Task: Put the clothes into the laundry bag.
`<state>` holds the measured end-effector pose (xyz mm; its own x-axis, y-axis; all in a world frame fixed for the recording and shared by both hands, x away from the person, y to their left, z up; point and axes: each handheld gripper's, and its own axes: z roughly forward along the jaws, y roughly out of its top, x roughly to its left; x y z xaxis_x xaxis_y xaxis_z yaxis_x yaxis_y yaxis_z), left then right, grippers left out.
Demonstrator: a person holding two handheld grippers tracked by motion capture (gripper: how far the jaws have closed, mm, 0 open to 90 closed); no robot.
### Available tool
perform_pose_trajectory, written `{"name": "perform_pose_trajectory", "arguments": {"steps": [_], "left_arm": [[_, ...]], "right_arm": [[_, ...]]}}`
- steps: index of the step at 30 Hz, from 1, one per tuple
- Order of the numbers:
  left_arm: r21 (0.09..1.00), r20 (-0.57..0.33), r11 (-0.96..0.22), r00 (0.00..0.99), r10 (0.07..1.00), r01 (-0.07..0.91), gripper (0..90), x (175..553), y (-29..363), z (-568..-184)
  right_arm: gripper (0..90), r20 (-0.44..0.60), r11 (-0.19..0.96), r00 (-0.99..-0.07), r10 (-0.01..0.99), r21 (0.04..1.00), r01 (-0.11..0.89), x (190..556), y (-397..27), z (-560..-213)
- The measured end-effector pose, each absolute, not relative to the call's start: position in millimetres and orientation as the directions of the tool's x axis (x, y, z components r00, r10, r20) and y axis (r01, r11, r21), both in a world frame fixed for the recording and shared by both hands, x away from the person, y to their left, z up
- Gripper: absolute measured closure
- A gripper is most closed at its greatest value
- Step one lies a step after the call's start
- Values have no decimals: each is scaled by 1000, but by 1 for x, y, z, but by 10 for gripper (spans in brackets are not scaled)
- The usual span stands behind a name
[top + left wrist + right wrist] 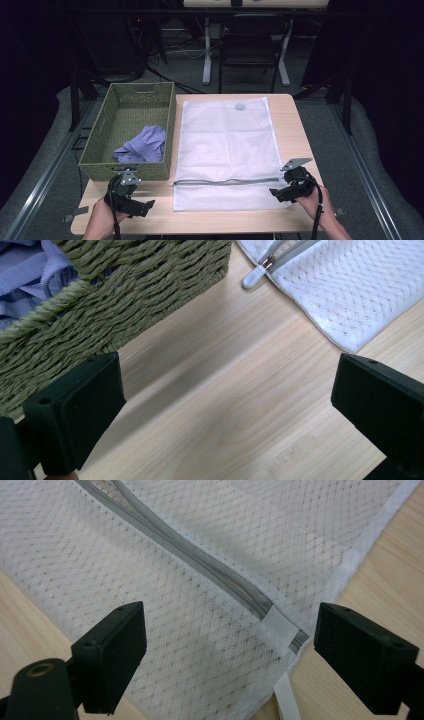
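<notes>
Little looked done: the crumpled lilac shirt (142, 144) lay in the woven green basket (100, 135), the white mesh laundry bag (225, 145) flat beside it (zip seemingly closed). Both tongs, left (142, 207) and right (275, 192), gaped empty over the table (295, 125).

high view: above, facing forward-down | gripper views: close — share mesh bag (225, 150)

Bare wood strip along near table (210, 217) edge gives me passage. Woven basket (100, 167) wall blocks far-left route. Flat mesh bag (225, 140) covers centre; narrow bare margin at right.
</notes>
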<state>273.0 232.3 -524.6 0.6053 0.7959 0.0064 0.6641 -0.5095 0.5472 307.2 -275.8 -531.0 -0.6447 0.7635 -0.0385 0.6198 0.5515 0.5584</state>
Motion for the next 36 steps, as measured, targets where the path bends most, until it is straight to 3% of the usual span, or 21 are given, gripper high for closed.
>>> {"name": "perform_pose_trajectory", "arguments": {"steps": [19,36], "left_arm": [[529,-3,-520,615,789,670,10,275,232,-529],[519,-30,-529,633,774,671,12,278,231,-532]], "right_arm": [[132,-82,563,-640,764,568,600,308,-267,-528],[141,-83,604,-703,706,587,539,316,-243,-524]]}}
